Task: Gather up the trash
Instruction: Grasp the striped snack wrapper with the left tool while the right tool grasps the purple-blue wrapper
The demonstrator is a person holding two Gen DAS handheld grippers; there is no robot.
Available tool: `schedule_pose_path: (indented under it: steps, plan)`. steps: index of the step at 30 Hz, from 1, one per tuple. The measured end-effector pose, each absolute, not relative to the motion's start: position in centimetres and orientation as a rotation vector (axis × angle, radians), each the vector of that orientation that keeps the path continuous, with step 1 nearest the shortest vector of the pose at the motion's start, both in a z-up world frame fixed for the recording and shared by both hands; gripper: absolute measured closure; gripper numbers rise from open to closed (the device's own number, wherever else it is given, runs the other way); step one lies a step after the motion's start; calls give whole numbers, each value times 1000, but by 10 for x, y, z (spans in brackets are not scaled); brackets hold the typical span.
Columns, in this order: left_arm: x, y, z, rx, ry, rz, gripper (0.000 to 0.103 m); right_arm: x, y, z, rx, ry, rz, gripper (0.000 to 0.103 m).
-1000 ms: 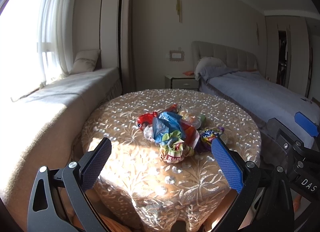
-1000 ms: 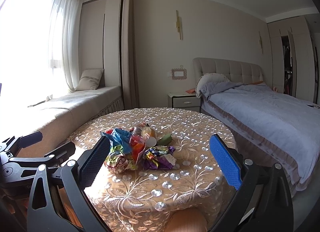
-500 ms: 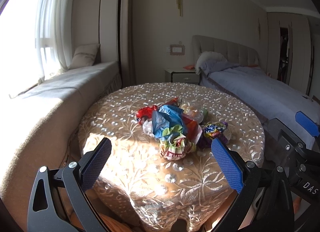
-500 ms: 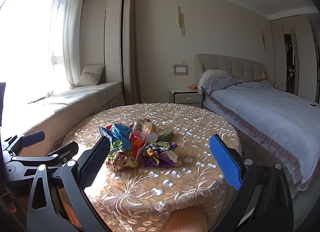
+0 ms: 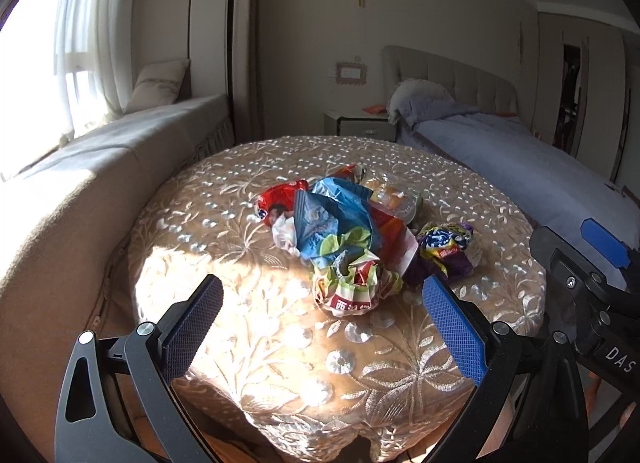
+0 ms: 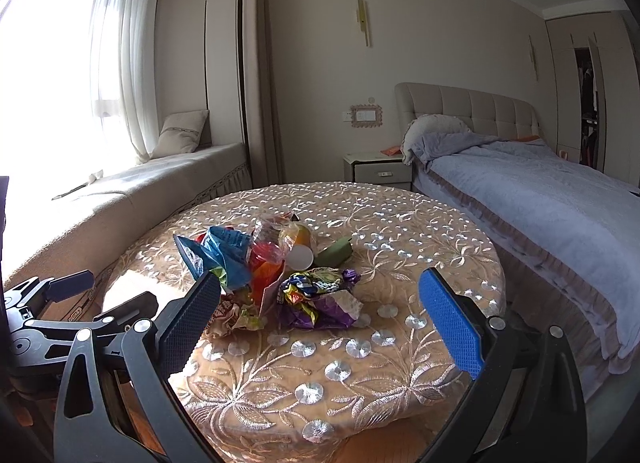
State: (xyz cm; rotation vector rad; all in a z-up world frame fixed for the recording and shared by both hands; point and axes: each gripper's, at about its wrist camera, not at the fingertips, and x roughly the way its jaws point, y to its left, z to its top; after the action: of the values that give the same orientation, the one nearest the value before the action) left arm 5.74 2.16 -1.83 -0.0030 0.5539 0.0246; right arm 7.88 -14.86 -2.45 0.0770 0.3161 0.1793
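A heap of crumpled trash lies in the middle of a round table with a gold embroidered cloth: a blue bag, a red wrapper, a green-and-red wrapper nearest me, and a purple-yellow wrapper at the right. The heap also shows in the right wrist view, with the purple wrapper in front. My left gripper is open and empty, just short of the green wrapper. My right gripper is open and empty, before the purple wrapper.
A beige window seat with a cushion runs along the left. A bed with a grey-blue cover stands at the right, a nightstand behind the table. The other gripper shows at each view's edge.
Both grippers have moved closer to the table and the trash heap, which now looks larger. Both stay open and empty.
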Motion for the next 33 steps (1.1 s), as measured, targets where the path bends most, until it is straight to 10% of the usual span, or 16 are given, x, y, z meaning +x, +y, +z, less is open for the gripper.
schedule_pose_path:
  steps: [13, 21, 23, 33]
  plan:
    - [141, 13, -66, 23, 724, -54, 5, 186, -145, -61, 44, 565, 218, 4]
    - [178, 19, -85, -70, 791, -136, 45, 234, -140, -89, 103, 729, 320, 8]
    - [178, 15, -84, -38, 775, -127, 48, 236, -137, -89, 97, 722, 344, 32]
    - [135, 32, -61, -64, 716, -106, 52, 196, -146, -73, 75, 634, 332, 33]
